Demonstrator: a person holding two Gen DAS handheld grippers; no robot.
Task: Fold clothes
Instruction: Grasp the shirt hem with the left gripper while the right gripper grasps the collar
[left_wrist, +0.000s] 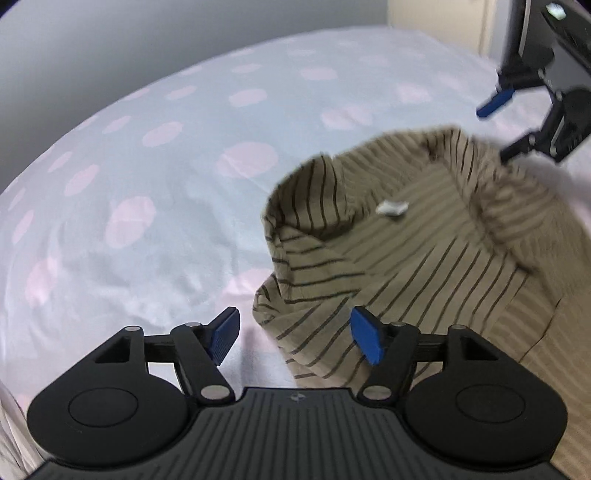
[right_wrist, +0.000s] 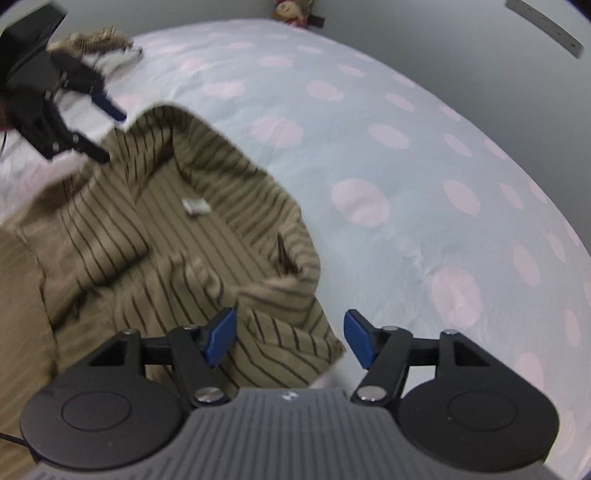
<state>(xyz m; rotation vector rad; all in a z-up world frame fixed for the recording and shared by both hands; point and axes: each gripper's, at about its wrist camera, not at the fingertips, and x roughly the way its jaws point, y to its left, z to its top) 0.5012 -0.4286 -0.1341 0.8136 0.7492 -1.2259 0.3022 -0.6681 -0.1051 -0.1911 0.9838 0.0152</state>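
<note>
A beige shirt with thin dark stripes lies rumpled on the bed, collar end up, with a white label inside the neck. My left gripper is open, with a shoulder fold of the shirt below and between its blue pads. My right gripper is open too, over the opposite shoulder fold. Each gripper shows in the other's view: the right gripper at the top right, the left gripper at the upper left, both open beside the collar. Neither holds cloth.
The bed sheet is pale blue with pink dots and spreads wide around the shirt. A heap of other clothes lies at the far corner. A soft toy sits by the grey wall.
</note>
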